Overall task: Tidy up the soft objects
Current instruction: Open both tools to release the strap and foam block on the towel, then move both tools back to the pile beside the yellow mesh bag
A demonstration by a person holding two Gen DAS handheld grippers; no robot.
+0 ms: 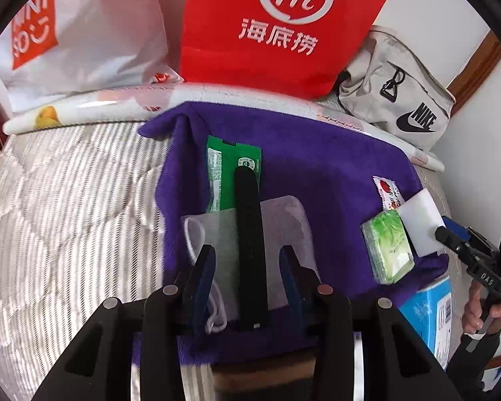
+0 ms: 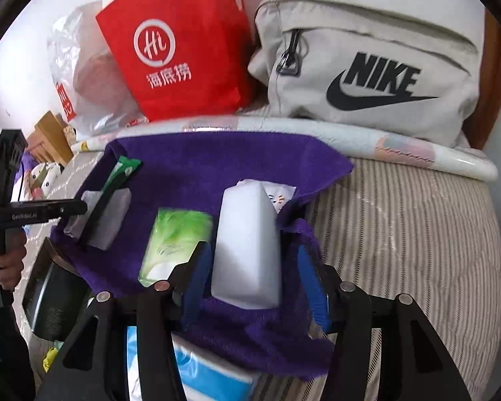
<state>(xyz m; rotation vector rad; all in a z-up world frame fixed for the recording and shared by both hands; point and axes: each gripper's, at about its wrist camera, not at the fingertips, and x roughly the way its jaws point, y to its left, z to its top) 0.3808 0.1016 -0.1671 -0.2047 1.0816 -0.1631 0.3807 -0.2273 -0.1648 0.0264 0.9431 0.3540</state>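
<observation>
- My left gripper (image 1: 247, 260) hangs over the purple towel (image 1: 317, 153) with its fingers spread wide; nothing is pinched.
- Between those fingers lies a long black strap (image 1: 250, 250), running straight ahead, on top of a white face mask (image 1: 217, 230). I can't tell whether either pad touches the mask.
- The mask's ear loop (image 1: 197, 237) curls just outside and under my left finger (image 1: 202, 267).
- Past the strap's far tip sits a green sachet (image 1: 223, 170), lengthwise on the towel.
- My right gripper (image 2: 250, 267) is also spread wide, straddling a white sponge block (image 2: 247, 244). Its left finger looks close against the block; the right finger (image 2: 309, 280) stands apart from it, with a fold of towel bunched there.
- Just outside my right gripper's left finger is a green tissue pack (image 2: 173, 240), beside the sponge.
- Beyond the sponge's far end peeks a small white sachet (image 2: 279, 197).
- Below the right gripper, under the towel's near edge, is a blue-and-white box (image 2: 210, 374).
- Far ahead of both pairs of fingers stand a red paper bag (image 2: 183, 50), a grey Nike pouch (image 2: 367, 67) and a white plastic bag (image 1: 83, 26), all on a striped mattress (image 2: 400, 217).
</observation>
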